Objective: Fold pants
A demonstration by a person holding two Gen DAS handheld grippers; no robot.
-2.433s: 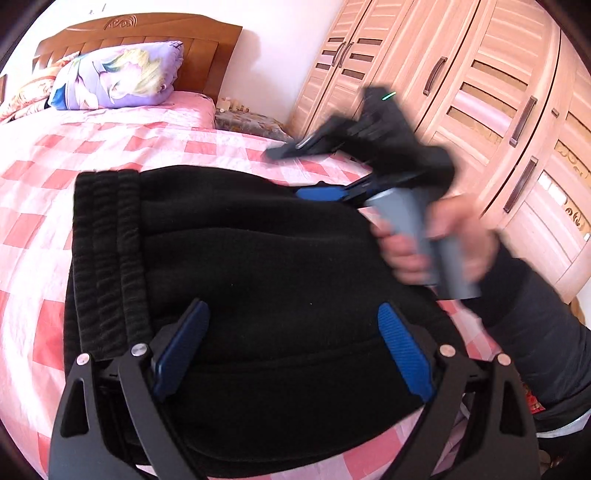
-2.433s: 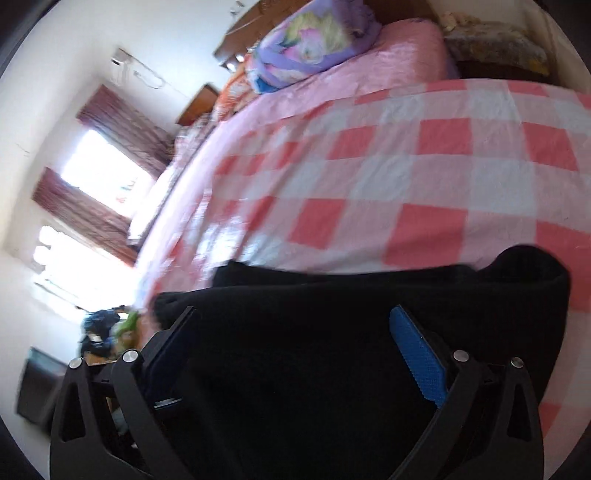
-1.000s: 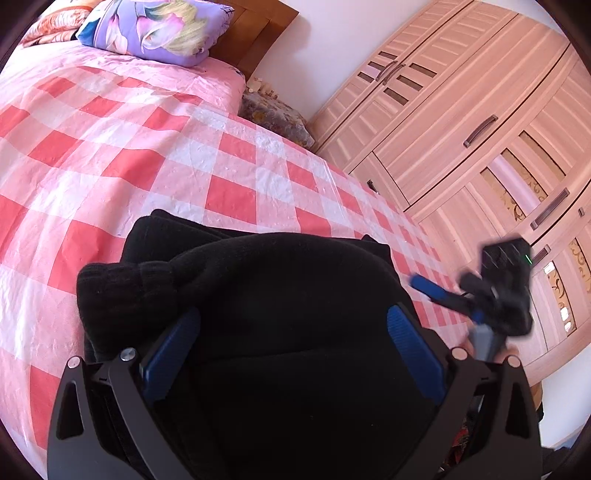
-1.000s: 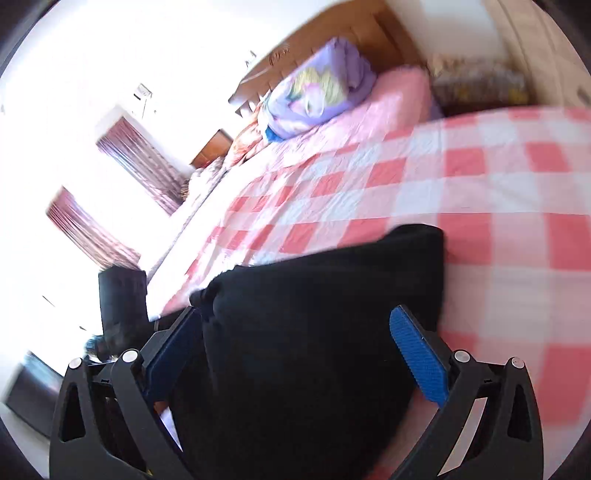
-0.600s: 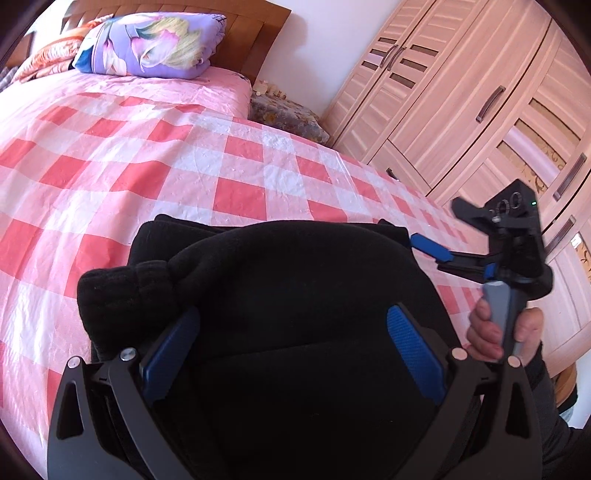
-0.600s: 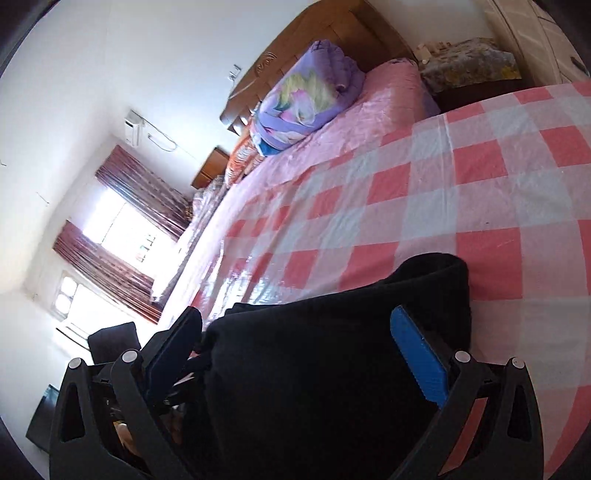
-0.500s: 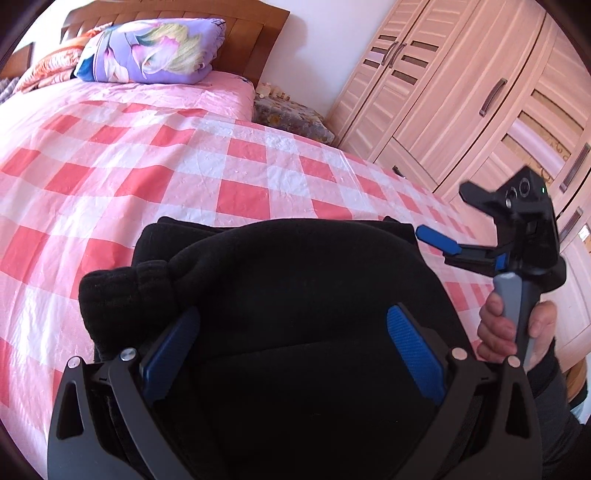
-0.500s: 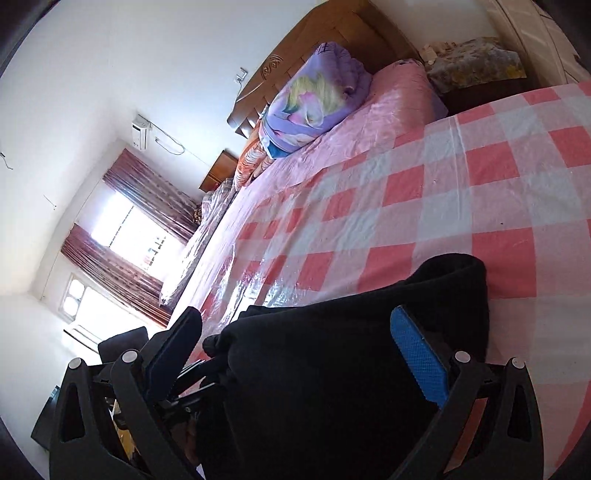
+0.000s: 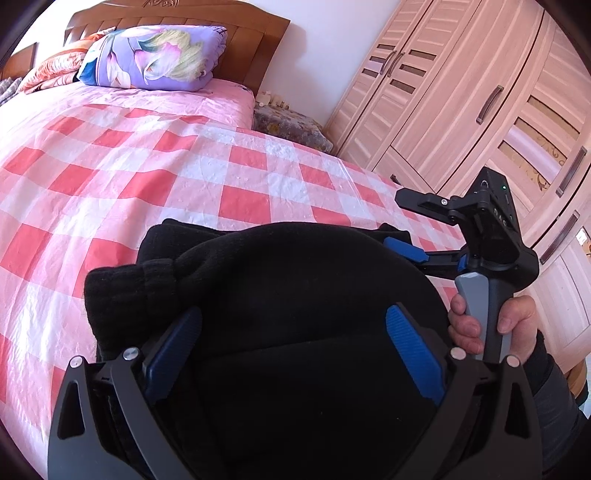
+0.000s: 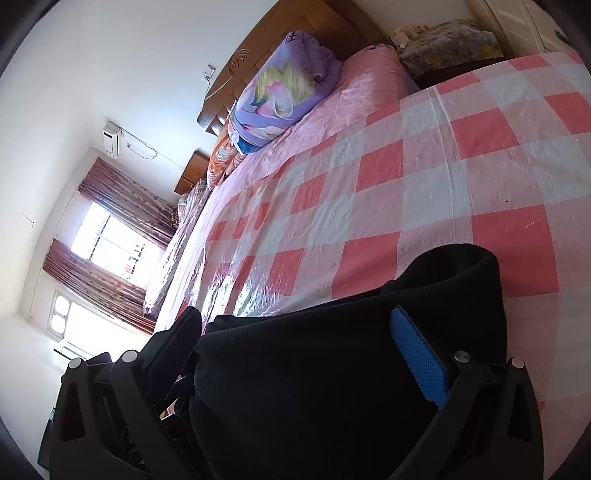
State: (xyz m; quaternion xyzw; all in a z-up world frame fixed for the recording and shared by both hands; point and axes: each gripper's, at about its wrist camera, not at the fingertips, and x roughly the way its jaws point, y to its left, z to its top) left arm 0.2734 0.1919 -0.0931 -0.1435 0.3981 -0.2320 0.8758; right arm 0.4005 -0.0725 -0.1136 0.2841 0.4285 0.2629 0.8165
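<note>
The black pants (image 9: pixel 288 295) lie in a folded bundle on the pink checked bedspread (image 9: pixel 129 173). A ribbed part (image 9: pixel 122 291) bulges at the bundle's left. My left gripper (image 9: pixel 291 347) is open, its blue pads (image 9: pixel 410 350) spread wide over the near part of the bundle. My right gripper (image 10: pixel 295 350) is open too, jaws spread over the pants (image 10: pixel 332 387) from the right side. It also shows in the left wrist view (image 9: pixel 406 251), held in a hand at the bundle's right edge.
A purple flowered quilt (image 9: pixel 151 55) and a wooden headboard (image 9: pixel 177 14) stand at the far end of the bed. A wooden wardrobe (image 9: pixel 480 99) lines the right side. A small covered stand (image 9: pixel 284 122) sits between bed and wardrobe. Curtained windows (image 10: pixel 110 243) are on the far side.
The pants went from a flat spread to a compact bundle over the earlier frames. In the last half second the right gripper has shifted closer against the bundle's right edge.
</note>
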